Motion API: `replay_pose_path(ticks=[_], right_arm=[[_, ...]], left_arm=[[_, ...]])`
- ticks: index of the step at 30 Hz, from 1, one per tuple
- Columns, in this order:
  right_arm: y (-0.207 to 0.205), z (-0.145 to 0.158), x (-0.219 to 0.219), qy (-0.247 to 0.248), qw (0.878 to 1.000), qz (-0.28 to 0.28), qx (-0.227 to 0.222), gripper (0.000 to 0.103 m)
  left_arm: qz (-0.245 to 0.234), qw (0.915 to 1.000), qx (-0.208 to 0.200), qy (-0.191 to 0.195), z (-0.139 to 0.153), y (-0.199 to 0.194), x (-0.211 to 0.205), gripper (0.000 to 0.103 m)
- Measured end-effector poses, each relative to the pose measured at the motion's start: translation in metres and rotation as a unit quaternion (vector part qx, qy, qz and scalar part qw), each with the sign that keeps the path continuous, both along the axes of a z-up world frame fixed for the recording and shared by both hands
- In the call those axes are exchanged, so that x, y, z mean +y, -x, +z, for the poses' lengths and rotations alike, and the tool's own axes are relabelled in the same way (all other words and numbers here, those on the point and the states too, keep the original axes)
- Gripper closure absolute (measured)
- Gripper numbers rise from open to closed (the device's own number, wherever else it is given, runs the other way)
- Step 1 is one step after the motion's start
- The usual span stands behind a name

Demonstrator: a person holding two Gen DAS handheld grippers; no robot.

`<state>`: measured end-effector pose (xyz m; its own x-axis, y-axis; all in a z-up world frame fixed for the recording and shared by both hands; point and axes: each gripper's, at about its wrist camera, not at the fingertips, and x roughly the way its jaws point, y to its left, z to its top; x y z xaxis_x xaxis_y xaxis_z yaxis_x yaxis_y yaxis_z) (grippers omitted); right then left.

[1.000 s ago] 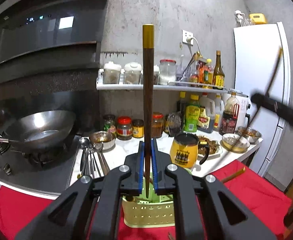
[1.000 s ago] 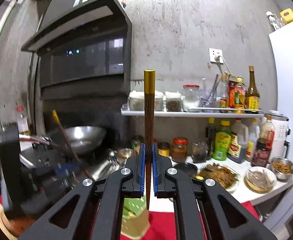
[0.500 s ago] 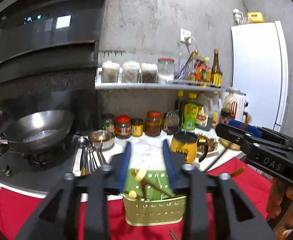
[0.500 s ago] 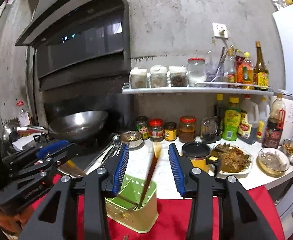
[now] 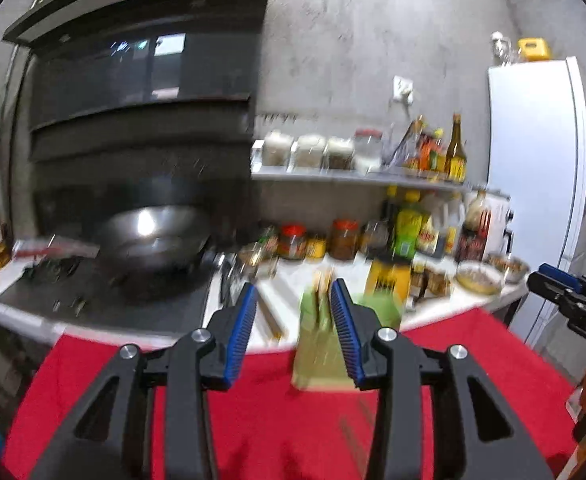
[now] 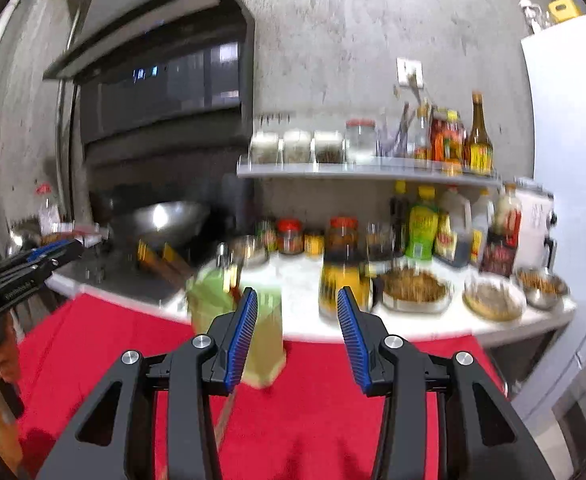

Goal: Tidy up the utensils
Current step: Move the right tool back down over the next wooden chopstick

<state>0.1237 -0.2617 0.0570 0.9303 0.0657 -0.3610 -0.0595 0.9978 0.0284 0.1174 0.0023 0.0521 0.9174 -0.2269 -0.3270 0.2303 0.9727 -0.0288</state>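
The pale green utensil holder (image 5: 321, 356) stands on the red cloth (image 5: 253, 420) just beyond my left gripper (image 5: 293, 286). Its jaws are opening and nothing is between them. Gold-tipped chopsticks (image 5: 320, 280) stick up out of the holder, blurred. In the right wrist view the same holder (image 6: 267, 344) sits ahead and left of my right gripper (image 6: 297, 290), which is open and holds nothing. A thin stick (image 6: 225, 416) lies on the cloth under the right gripper's left finger. Each gripper shows at the edge of the other's view: right gripper (image 5: 565, 292), left gripper (image 6: 41, 256).
A white counter behind the cloth carries a yellow mug (image 6: 345, 284), food bowls (image 6: 493, 296), jars and sauce bottles. A wok (image 5: 153, 240) sits on the stove at the left with spoons (image 5: 233, 276) beside it. A white fridge (image 5: 541, 180) stands at the right.
Both grippers were shut on upright chopsticks, then opened and dropped them into the green holder. Both have since pulled back from the counter, so the holder looks farther off and blurred.
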Motion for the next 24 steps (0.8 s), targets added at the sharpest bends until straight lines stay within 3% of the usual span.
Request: replay_pose_path(ticks=[6,12,18,22,24], right_arm=[[0.042,-0.08,0.015,0.007,0.996,0.018,0.091,0.06],[0.061,-0.133,0.039,0.007,0.986,0.036,0.165,0.06],[0.052,-0.158,0.061,-0.004,0.975,0.052,0.216,0.062],[0.038,-0.162,0.072,-0.01,0.97,0.068,0.232,0.087],[0.031,-0.163,0.077,-0.005,0.969,0.071,0.236,0.091]], left_arm=[[0.022,0.9953,0.089,-0.032,-0.077,0.046,0.018,0.065],[0.028,0.9792,0.195,-0.048,-0.142,0.067,0.028,0.065],[0.027,0.9714,0.234,-0.031,-0.161,0.071,0.035,0.065],[0.026,0.9711,0.234,-0.04,-0.162,0.067,0.032,0.065],[0.027,0.9716,0.232,-0.042,-0.161,0.063,0.032,0.065]])
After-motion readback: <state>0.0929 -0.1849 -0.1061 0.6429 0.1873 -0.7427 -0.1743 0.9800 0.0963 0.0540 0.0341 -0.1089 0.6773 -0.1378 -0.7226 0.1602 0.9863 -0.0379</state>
